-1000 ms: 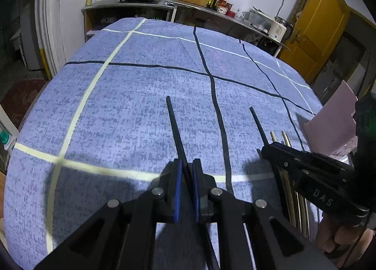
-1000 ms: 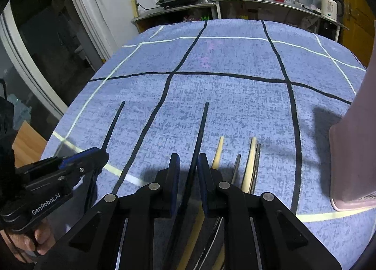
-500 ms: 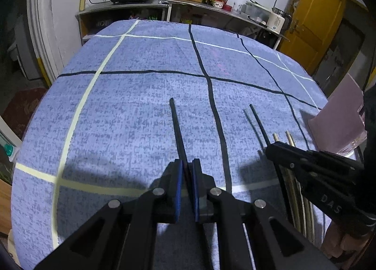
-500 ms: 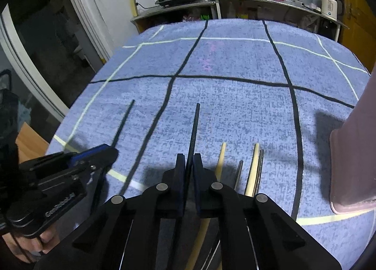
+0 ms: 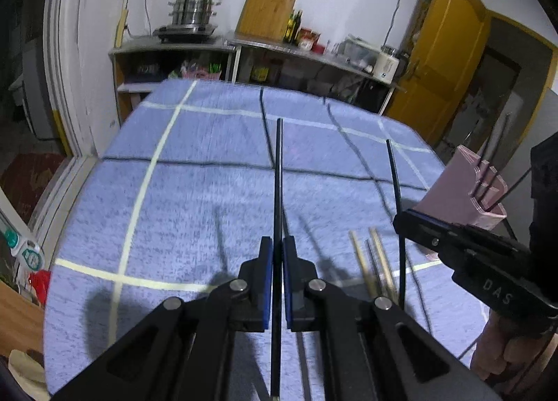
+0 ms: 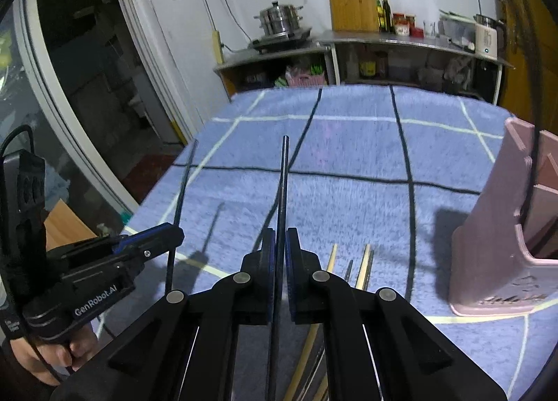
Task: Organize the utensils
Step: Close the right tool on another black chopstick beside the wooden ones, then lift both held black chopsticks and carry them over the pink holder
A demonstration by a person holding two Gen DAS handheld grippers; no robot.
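Note:
My left gripper [image 5: 277, 247] is shut on a black chopstick [image 5: 278, 177] and holds it lifted above the blue checked tablecloth [image 5: 181, 212]. My right gripper [image 6: 280, 240] is shut on a second black chopstick [image 6: 283, 181], also lifted. Each gripper shows in the other's view: the right one [image 5: 406, 217] with its chopstick [image 5: 393, 174], the left one [image 6: 174, 231] with its chopstick [image 6: 181, 198]. Several wooden and dark chopsticks [image 5: 375, 261] lie on the cloth; they also show in the right wrist view [image 6: 362, 265]. A pink utensil holder [image 6: 505, 251] stands at the right.
The pink holder [image 5: 464, 191] has several compartments with thin dark utensils in it. Behind the table are metal shelves with a steamer pot [image 5: 191, 13], bottles and a kettle. A yellow door [image 5: 443, 62] is at the right, a glass door at the left.
Both grippers have risen and tilted up, lifting their black chopsticks off the cloth. The right gripper closed tight on its chopstick. The pink holder has come further into view.

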